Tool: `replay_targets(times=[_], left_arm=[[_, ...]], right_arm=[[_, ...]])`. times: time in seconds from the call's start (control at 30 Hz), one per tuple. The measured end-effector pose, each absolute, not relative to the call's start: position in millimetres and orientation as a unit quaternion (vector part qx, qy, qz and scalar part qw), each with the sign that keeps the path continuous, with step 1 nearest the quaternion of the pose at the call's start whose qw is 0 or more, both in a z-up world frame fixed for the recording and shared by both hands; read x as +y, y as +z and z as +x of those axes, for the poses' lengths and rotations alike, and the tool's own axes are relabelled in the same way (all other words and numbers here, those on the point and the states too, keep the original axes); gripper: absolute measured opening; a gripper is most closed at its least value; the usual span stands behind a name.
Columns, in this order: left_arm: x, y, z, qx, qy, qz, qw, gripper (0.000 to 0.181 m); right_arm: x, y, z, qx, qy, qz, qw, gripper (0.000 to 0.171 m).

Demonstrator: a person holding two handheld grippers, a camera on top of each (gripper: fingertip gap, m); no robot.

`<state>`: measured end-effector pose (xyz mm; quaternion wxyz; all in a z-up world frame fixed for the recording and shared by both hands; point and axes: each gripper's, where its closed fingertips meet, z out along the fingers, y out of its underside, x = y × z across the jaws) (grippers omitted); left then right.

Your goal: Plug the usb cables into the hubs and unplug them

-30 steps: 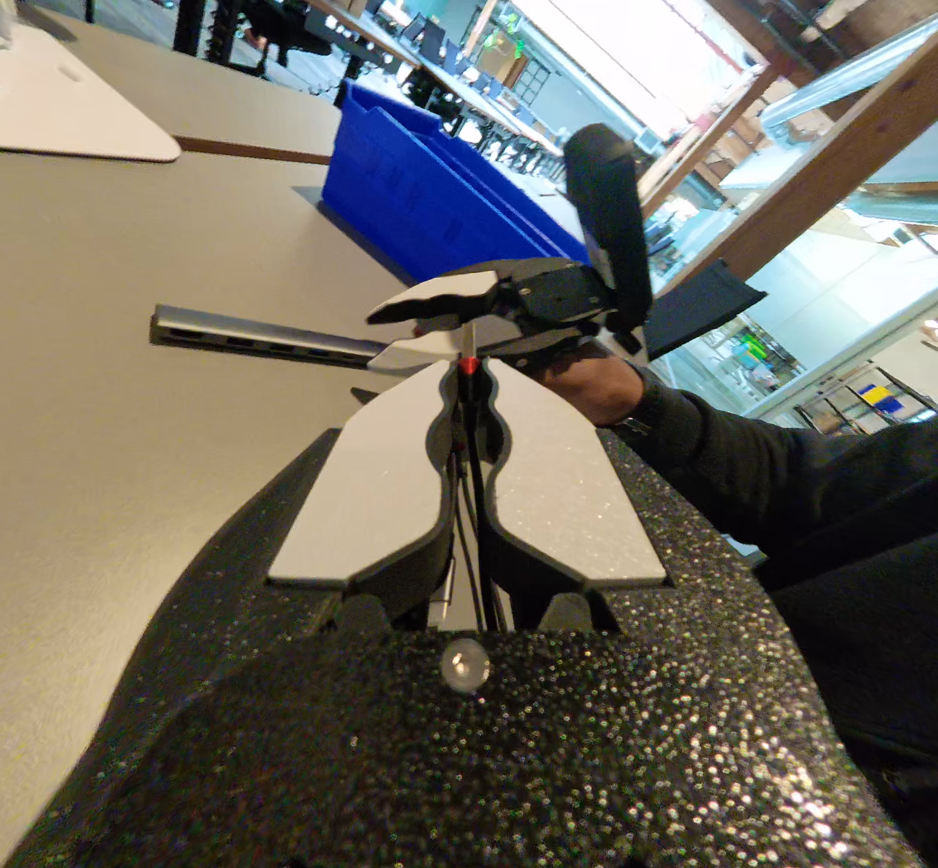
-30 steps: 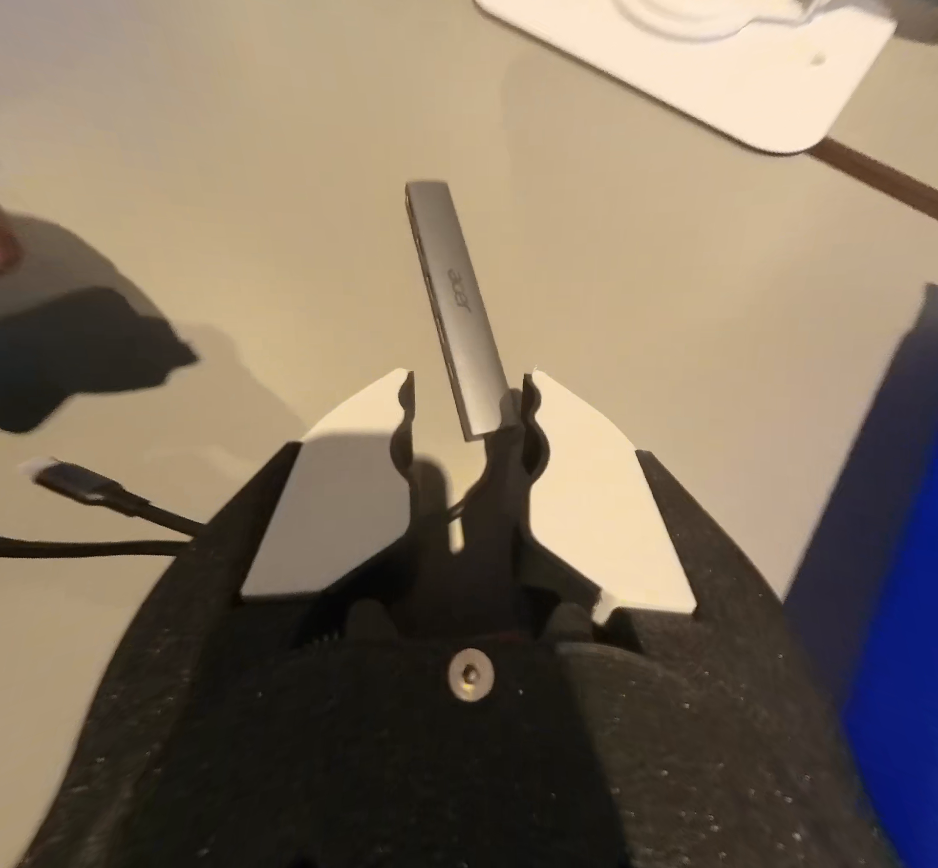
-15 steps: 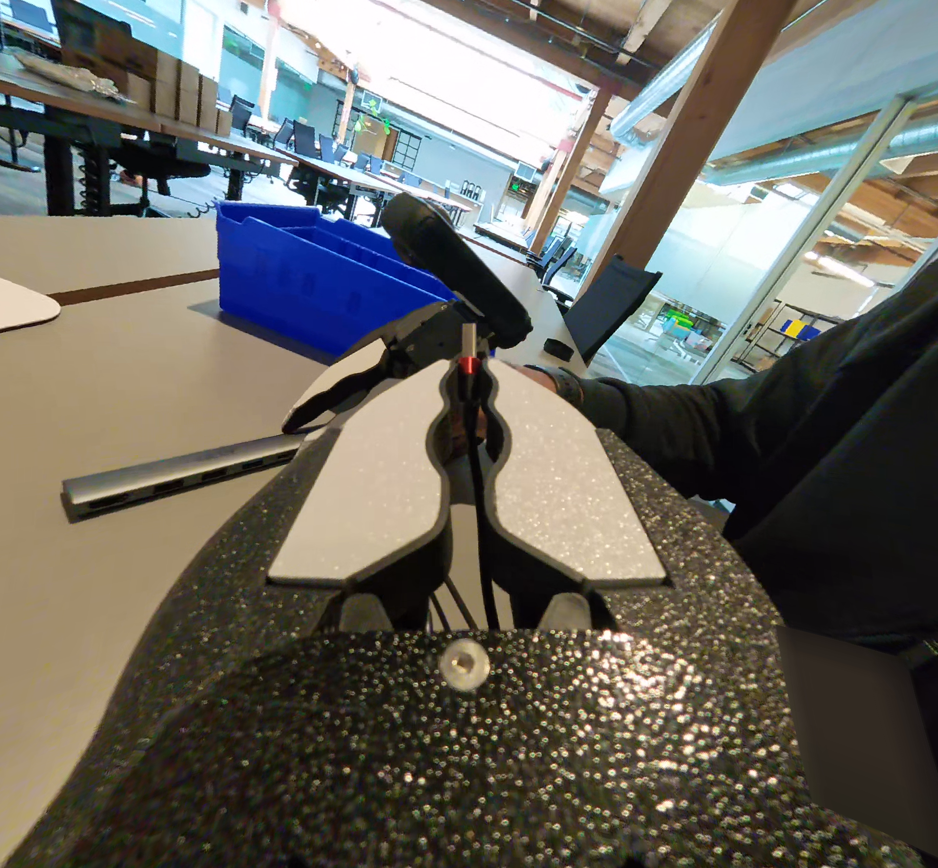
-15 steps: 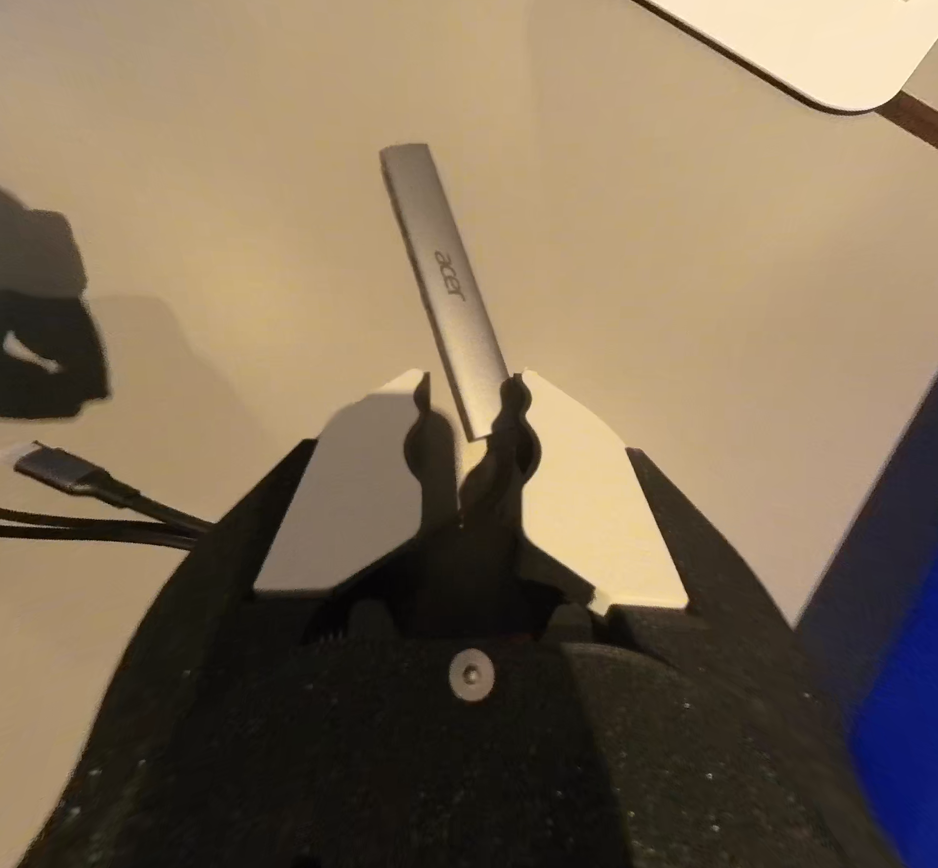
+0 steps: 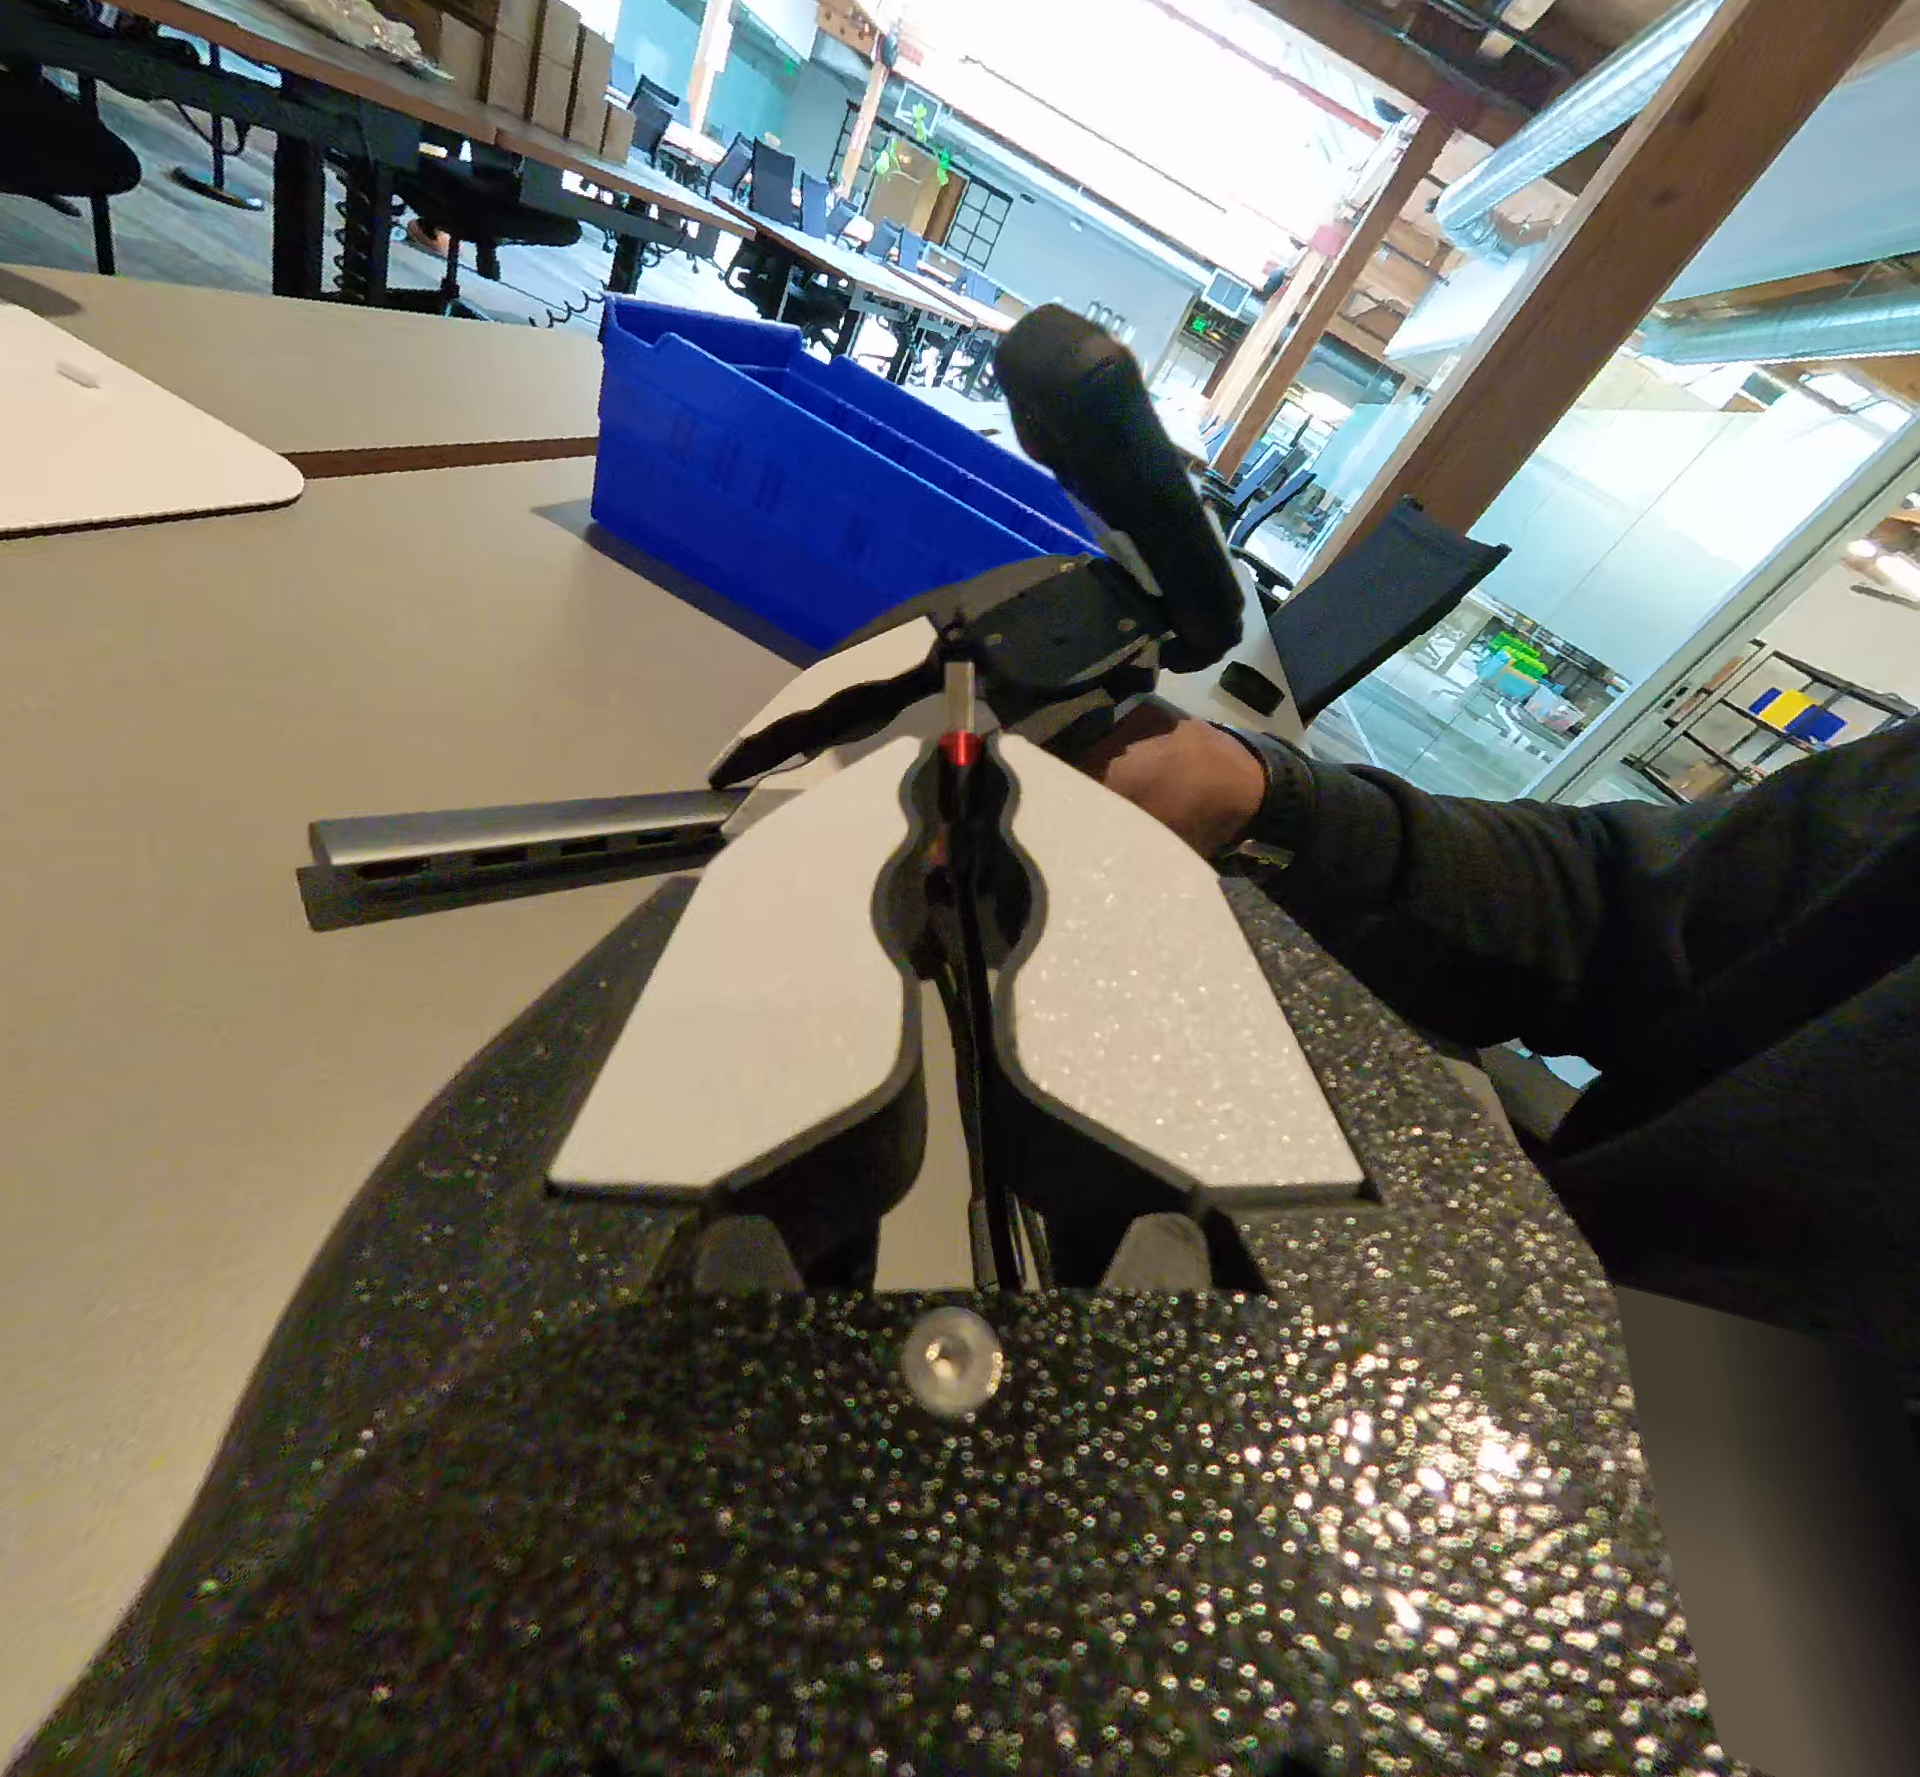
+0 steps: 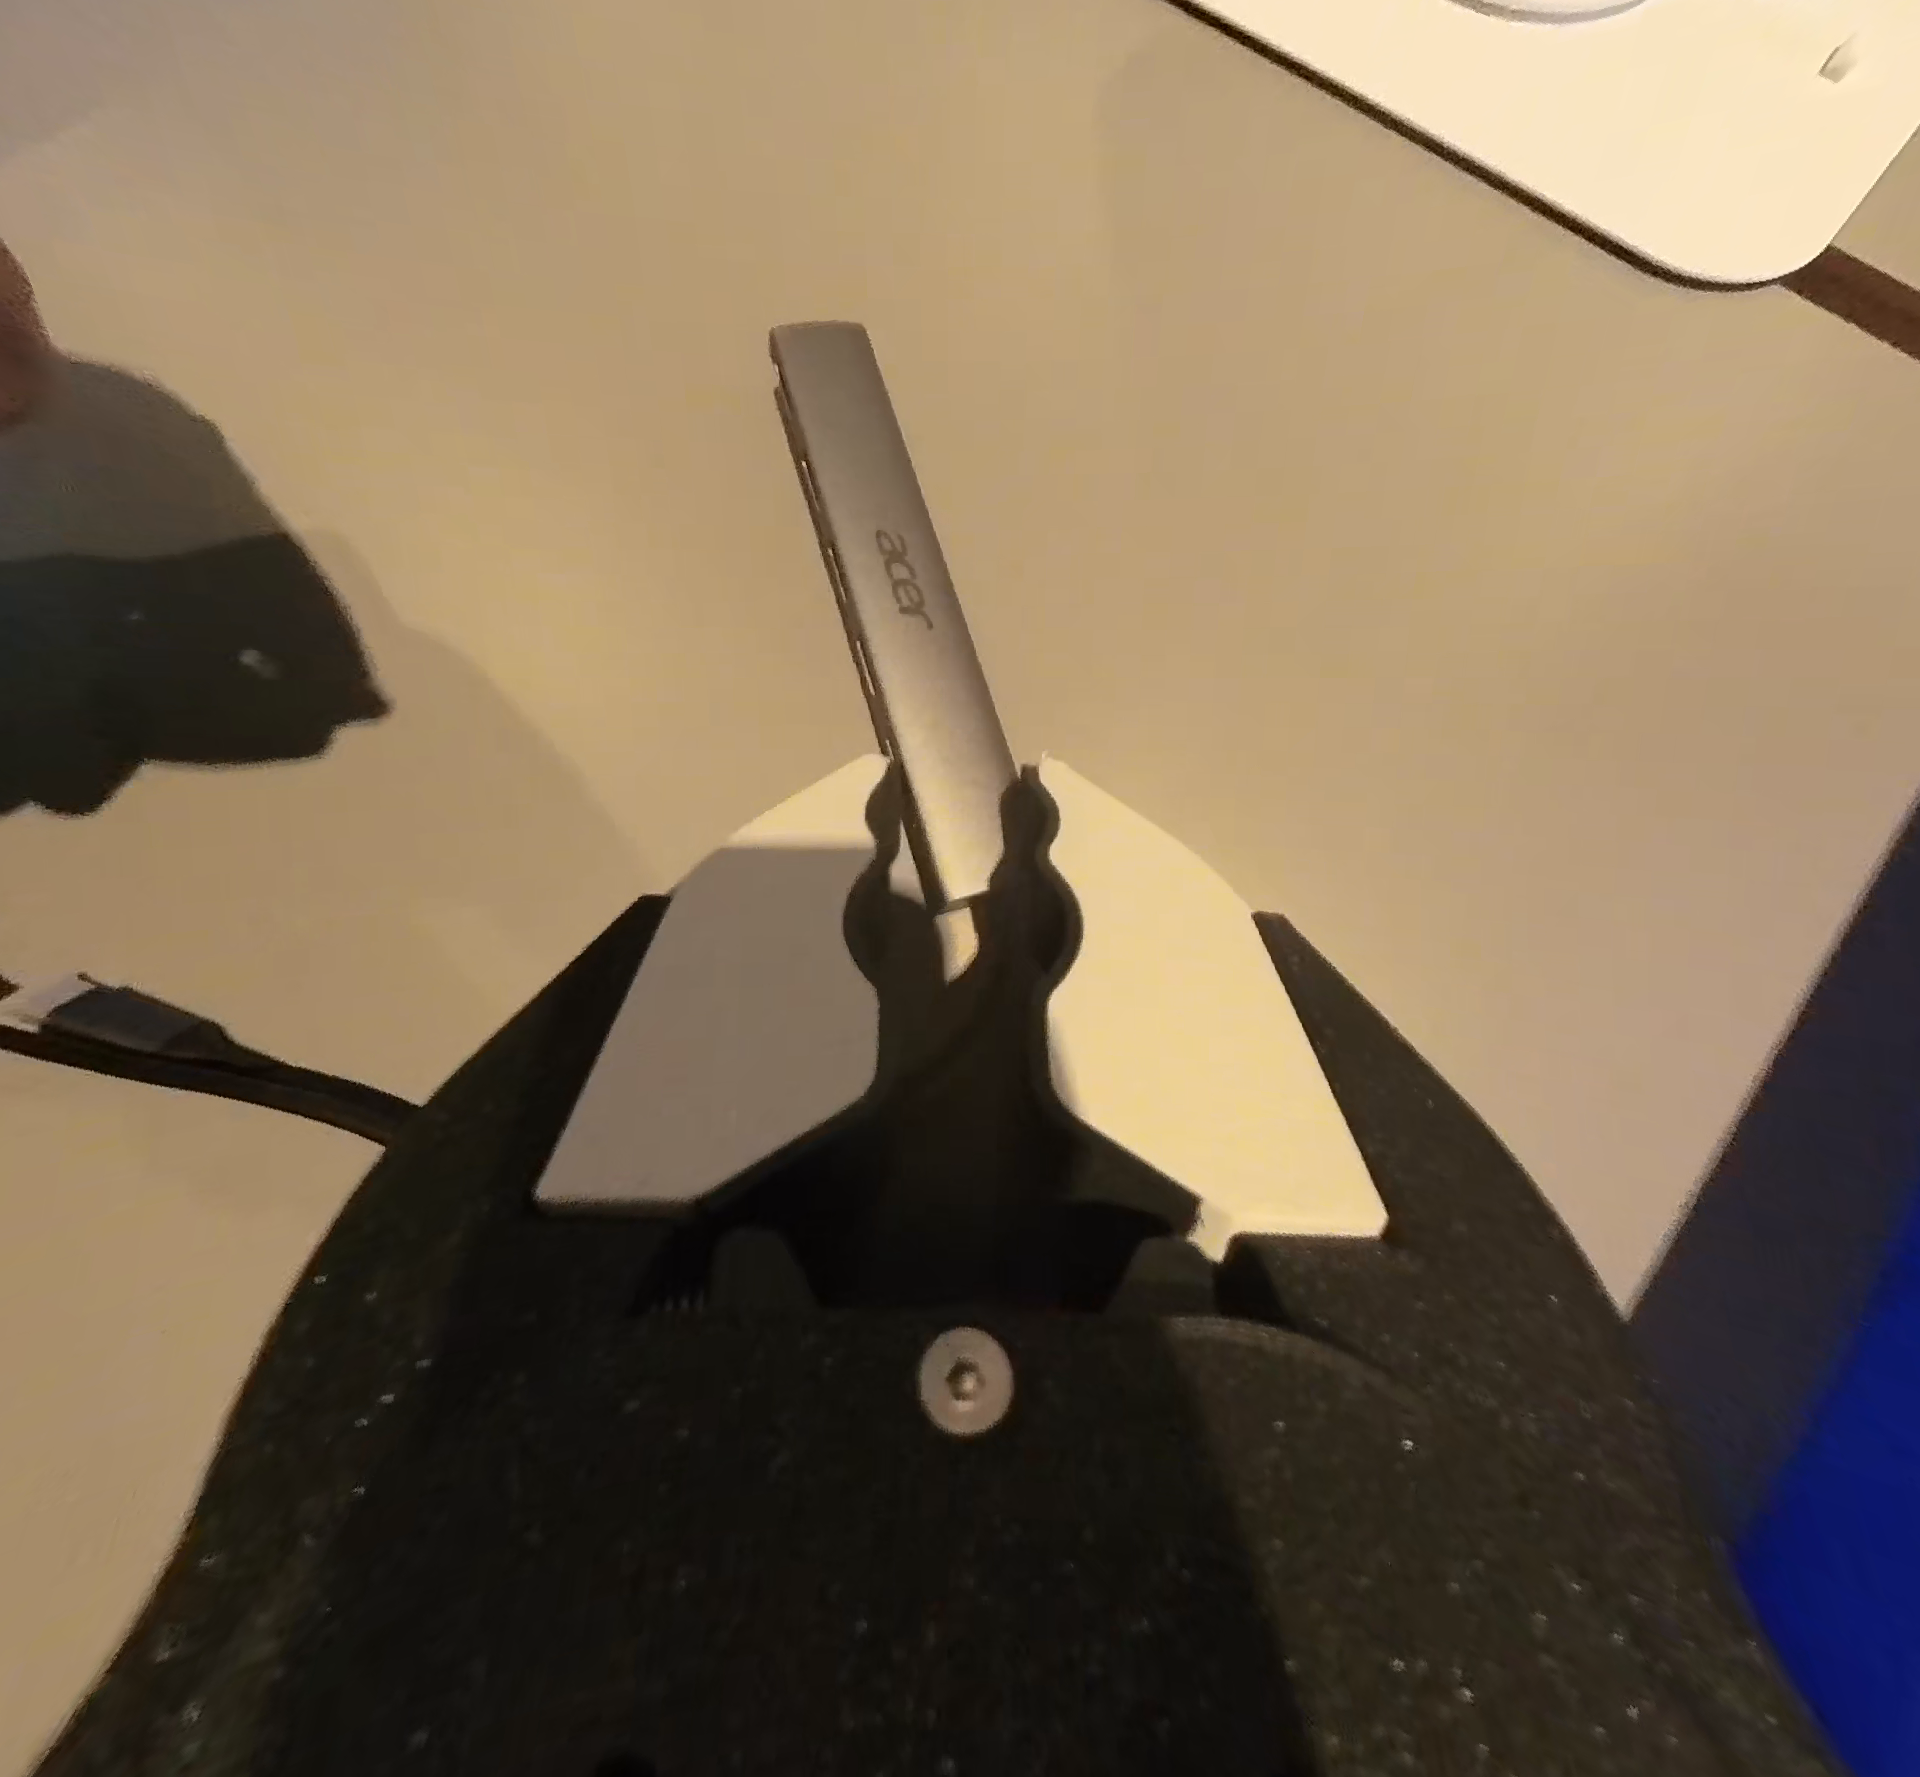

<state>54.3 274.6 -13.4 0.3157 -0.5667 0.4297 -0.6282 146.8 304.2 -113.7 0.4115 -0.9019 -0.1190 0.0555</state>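
Observation:
My left gripper (image 5: 961, 753) is shut on a black USB cable (image 5: 975, 1000); its red-ringed silver plug (image 5: 962, 699) sticks out past the fingertips. The plug points toward the right gripper (image 5: 764, 777), which holds the near end of a flat grey hub (image 5: 520, 834). The hub's ports face me and a shadow lies under it. In the right wrist view my right gripper (image 6: 956, 787) is shut on the end of the hub (image 6: 894, 574), which points away over the beige table (image 6: 1351, 532). A second black cable plug (image 6: 104, 1031) lies at the left.
A blue bin (image 5: 790, 491) stands behind the hub and shows at the right edge of the right wrist view (image 6: 1818, 1260). A white pad (image 5: 114, 439) lies at the far left and also shows in the right wrist view (image 6: 1507, 96). A person's dark sleeve (image 5: 1507, 917) reaches in from the right. About 15 centimeters separates my left fingertips from my right.
The right gripper's jaws have closed onto the hub's end. The left gripper, still holding the cable, has swung so the hub's port side is in front of it.

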Motion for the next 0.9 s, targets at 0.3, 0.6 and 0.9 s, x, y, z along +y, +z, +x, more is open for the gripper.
replay_targets(times=[0.3,0.6,0.9], left_arm=[[279,-16,54,0.423,-0.626,-0.576,0.312,0.007],[258,-10,53,0.445,-0.661,-0.543,0.266,0.008],[240,-11,53,0.503,-0.63,-0.528,0.265,0.007]], right_arm=[[303,-103,145,-0.114,0.085,-0.885,0.443,0.0],[299,-57,120,-0.224,0.057,-0.788,0.57,0.006],[252,-4,68,-0.394,0.101,-0.625,0.667,0.02]])
